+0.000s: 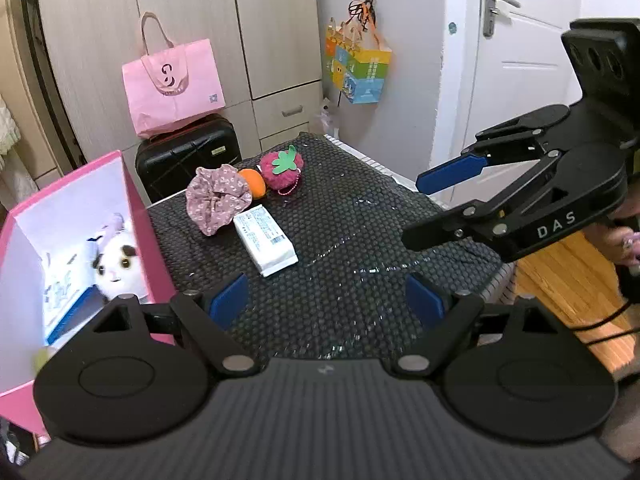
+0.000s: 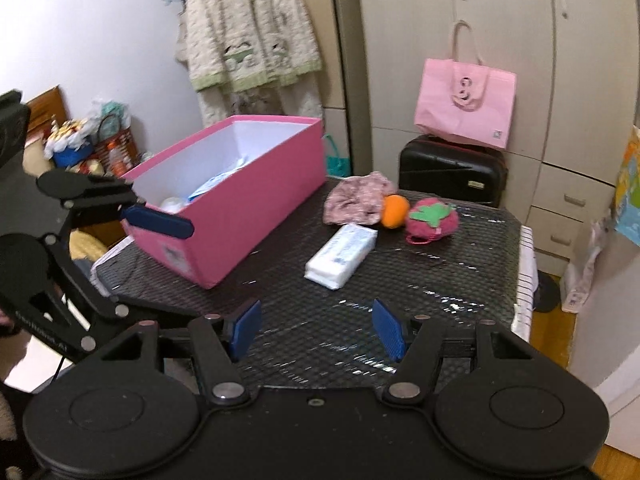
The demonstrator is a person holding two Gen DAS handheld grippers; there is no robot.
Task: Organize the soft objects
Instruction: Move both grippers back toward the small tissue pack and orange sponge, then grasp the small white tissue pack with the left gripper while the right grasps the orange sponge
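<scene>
On the black mesh table [image 1: 340,240] lie a white tissue pack [image 1: 266,240], a pink floral cloth cap [image 1: 216,204], an orange plush ball [image 1: 254,182] and a pink plush strawberry [image 1: 282,168]. The same tissue pack [image 2: 342,256], cap [image 2: 356,200], orange ball [image 2: 394,210] and strawberry [image 2: 432,218] show in the right wrist view. A pink box [image 1: 136,216] on the left holds a white plush cat [image 1: 120,260] and a blue-white pack. My left gripper [image 1: 328,300] is open and empty over the near table. My right gripper [image 2: 316,330] is open and empty too.
A black suitcase [image 1: 188,156] with a pink tote bag [image 1: 172,84] stands behind the table by the wardrobe. A colourful paper bag [image 1: 360,68] hangs on the wall. A white door [image 1: 520,60] is to the right. The right gripper [image 1: 500,200] hovers at the table's right side.
</scene>
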